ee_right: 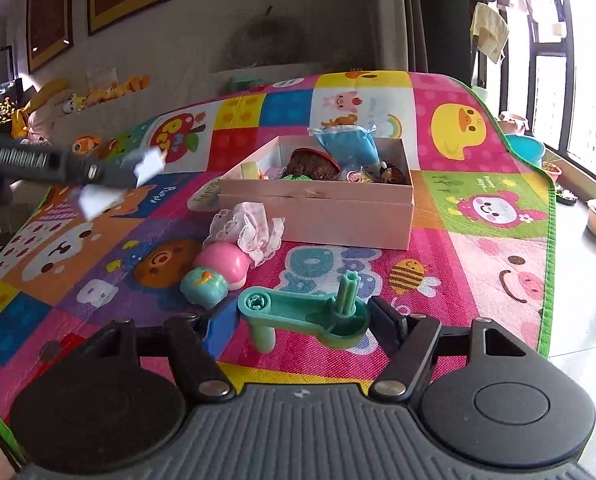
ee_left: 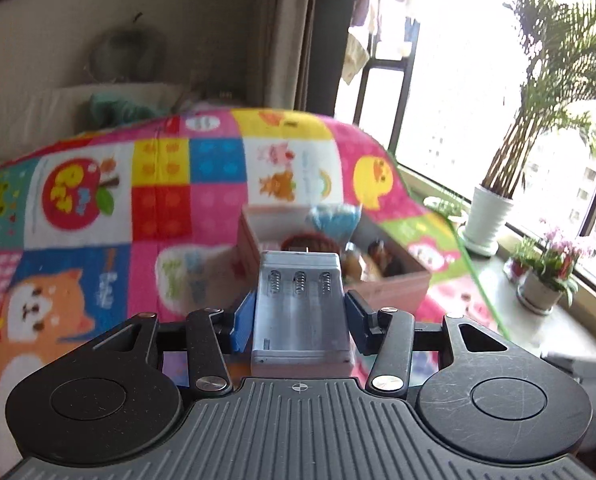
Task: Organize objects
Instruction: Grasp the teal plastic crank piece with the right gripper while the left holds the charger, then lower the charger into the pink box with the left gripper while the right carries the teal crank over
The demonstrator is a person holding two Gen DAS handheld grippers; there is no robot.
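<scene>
while clamped between the left gripper pads, grey battery case sits lifted short of the pink box. right gripper closed around teal crank handle, above the play mat.

The play mat is a patchwork of pink, yellow, blue and green cartoon squares with a green border. The box is pale pink, the crank handle teal, the battery holder translucent grey
</scene>
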